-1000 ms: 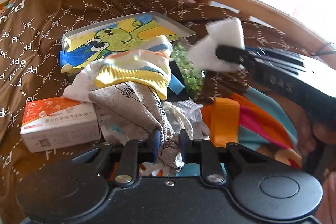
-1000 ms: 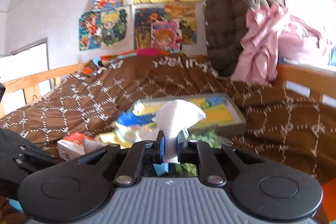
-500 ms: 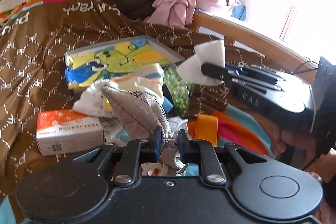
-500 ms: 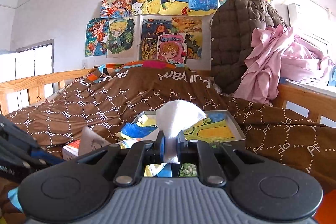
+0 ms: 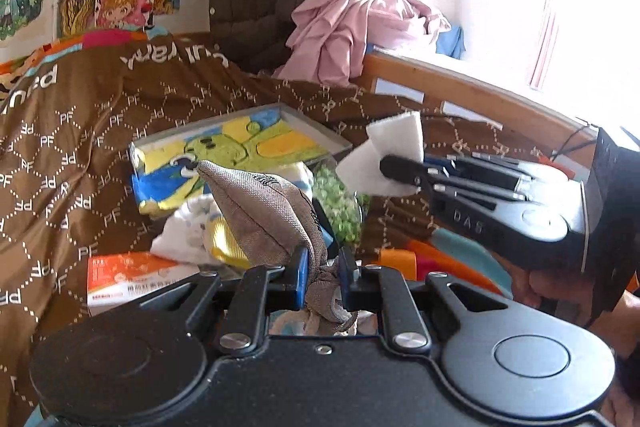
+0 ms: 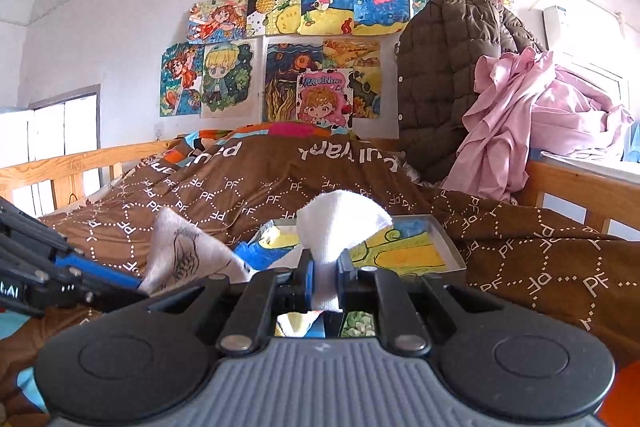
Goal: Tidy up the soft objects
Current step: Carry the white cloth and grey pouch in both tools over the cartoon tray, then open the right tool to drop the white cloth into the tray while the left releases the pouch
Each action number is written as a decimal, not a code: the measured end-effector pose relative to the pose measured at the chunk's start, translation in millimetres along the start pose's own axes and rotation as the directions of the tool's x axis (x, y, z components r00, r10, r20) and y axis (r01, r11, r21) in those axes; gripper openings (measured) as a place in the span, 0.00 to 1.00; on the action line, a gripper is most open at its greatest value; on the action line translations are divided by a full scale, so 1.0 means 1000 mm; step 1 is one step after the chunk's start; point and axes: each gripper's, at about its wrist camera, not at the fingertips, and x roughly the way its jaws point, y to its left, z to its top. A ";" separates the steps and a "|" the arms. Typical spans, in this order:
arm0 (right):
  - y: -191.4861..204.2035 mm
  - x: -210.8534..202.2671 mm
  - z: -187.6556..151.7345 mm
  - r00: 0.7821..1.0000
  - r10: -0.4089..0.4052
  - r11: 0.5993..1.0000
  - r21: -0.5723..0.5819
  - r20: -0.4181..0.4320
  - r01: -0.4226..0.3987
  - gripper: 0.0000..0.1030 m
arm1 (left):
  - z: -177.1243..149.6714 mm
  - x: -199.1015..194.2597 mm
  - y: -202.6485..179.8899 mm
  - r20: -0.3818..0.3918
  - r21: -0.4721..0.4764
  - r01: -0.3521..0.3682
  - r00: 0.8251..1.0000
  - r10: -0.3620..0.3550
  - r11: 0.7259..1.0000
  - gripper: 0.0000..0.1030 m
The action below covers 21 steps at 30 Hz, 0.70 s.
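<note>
My left gripper (image 5: 323,277) is shut on a grey fabric pouch (image 5: 264,211), which stands up from the fingers above the bed clutter. In the right wrist view the same pouch (image 6: 188,255) shows at the left, clamped by the left gripper (image 6: 132,285). My right gripper (image 6: 323,277) is shut on a white cloth pad (image 6: 340,227). From the left wrist, that right gripper (image 5: 390,163) hangs to the right with the white pad (image 5: 384,155) pinched at its tip. A yellow-and-white striped garment (image 5: 200,239) lies under the pouch.
A shallow tray with a cartoon drawing (image 5: 236,151) lies on the brown quilt (image 5: 80,131). An orange-and-white box (image 5: 132,279), a bag of green bits (image 5: 338,203) and orange-teal fabric (image 5: 440,263) crowd the foreground. A wooden bed rail (image 5: 480,99), brown jacket (image 6: 452,75) and pink cloth (image 6: 540,115) stand behind.
Both grippers have risen. The grey pouch has come up off the pile of clothes in my left gripper, and the views now tilt up toward the wall.
</note>
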 end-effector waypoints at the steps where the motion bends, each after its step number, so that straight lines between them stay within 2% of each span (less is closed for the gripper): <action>1: -0.001 0.002 0.001 1.000 0.005 1.000 0.010 0.002 -0.005 0.12 | 0.003 0.000 0.000 0.009 -0.002 0.001 1.000 -0.001 1.000 0.16; 6: -0.011 0.024 0.011 0.999 0.032 0.999 0.036 0.009 -0.032 0.12 | 0.022 0.010 0.001 0.078 -0.011 -0.011 0.997 0.012 1.000 0.16; 11: -0.034 0.066 0.027 0.999 0.036 0.996 0.075 0.019 -0.038 0.12 | 0.051 0.033 0.014 0.158 -0.054 -0.031 0.987 0.039 0.998 0.16; 17: -0.076 0.120 0.029 1.000 0.026 0.987 0.157 0.008 -0.027 0.12 | 0.085 0.094 0.043 0.218 -0.102 -0.029 0.975 0.051 0.994 0.16; 21: -0.103 0.144 0.021 0.999 -0.008 0.974 0.227 0.042 -0.002 0.12 | 0.103 0.143 0.065 0.244 -0.122 -0.009 0.969 0.039 0.992 0.16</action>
